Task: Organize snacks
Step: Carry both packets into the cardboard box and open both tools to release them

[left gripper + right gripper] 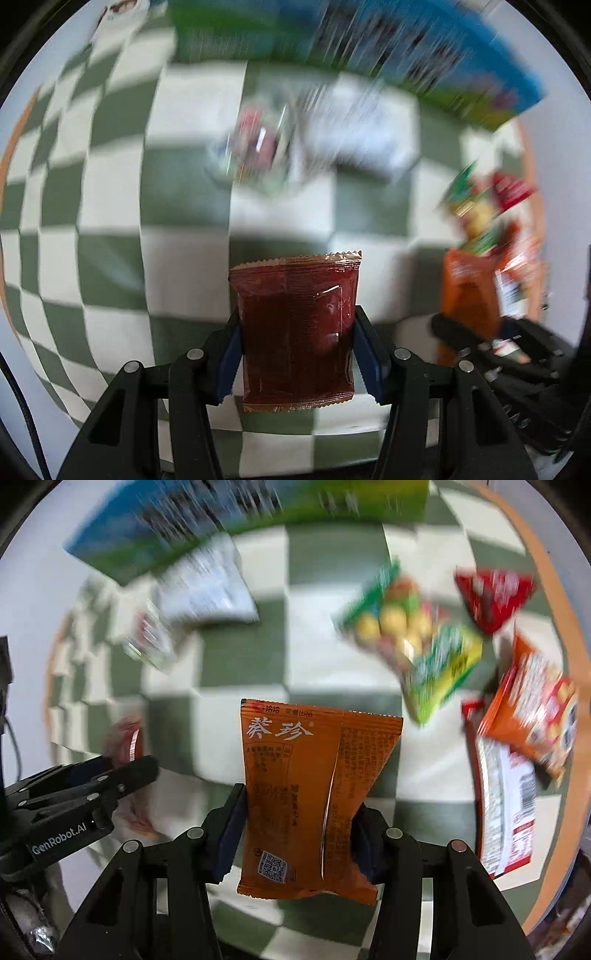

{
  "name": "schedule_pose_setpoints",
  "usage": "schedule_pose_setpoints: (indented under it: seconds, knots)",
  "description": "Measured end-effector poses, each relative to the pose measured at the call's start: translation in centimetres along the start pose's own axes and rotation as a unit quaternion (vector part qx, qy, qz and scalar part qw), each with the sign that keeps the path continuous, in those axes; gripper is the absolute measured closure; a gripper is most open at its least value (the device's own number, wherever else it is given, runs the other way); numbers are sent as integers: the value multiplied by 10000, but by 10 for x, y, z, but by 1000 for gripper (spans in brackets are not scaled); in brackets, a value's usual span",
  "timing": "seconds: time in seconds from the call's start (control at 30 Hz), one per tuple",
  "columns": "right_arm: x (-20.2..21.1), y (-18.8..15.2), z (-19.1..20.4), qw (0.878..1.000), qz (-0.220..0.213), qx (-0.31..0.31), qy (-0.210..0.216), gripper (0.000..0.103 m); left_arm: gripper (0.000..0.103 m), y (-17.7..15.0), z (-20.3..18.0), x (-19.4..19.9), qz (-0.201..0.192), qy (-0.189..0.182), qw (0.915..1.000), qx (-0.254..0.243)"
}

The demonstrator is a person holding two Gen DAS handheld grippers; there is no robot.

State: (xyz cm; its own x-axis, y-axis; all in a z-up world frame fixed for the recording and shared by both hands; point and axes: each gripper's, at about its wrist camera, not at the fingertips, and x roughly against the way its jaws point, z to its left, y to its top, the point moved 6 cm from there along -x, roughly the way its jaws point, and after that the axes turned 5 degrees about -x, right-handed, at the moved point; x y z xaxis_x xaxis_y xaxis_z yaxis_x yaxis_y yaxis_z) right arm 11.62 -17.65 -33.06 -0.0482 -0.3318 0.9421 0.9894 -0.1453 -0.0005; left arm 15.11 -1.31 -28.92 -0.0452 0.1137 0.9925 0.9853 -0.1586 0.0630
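The left gripper point(297, 354) is clamped on a dark red translucent sachet point(295, 332), the right gripper point(297, 834) on an orange foil snack packet point(310, 797), above the green-and-white checkered desk point(110, 184).

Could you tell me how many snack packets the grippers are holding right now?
2: a dark red packet in the left gripper, an orange packet in the right gripper.
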Motion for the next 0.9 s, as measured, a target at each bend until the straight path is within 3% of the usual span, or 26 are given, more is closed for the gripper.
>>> schedule_pose_setpoints:
  seconds: [0.2, 0.33, 0.43, 0.63, 0.9]
  knots:
    - [107, 70, 34, 9934, -913, 221, 654, 49, 51, 93, -26, 97, -877, -361, 9952, -237]
    - [154, 135, 45, 9862, -1437, 417, 702, 49, 51, 161, -33, 123, -1182, -206, 9920, -393]
    - [165, 185, 45, 9841, -1651, 515, 398, 49, 51, 205, -38, 118, -1043, -327, 9934, -351]
    - [141, 246, 27, 9894, -1368, 493, -30, 49, 51, 264, -53, 73, -522, -548, 9968, -239]
    - [107, 265, 6, 9940, -1016, 366, -156, 49, 51, 269, -68, 27, -41, -514, 9981, -326]
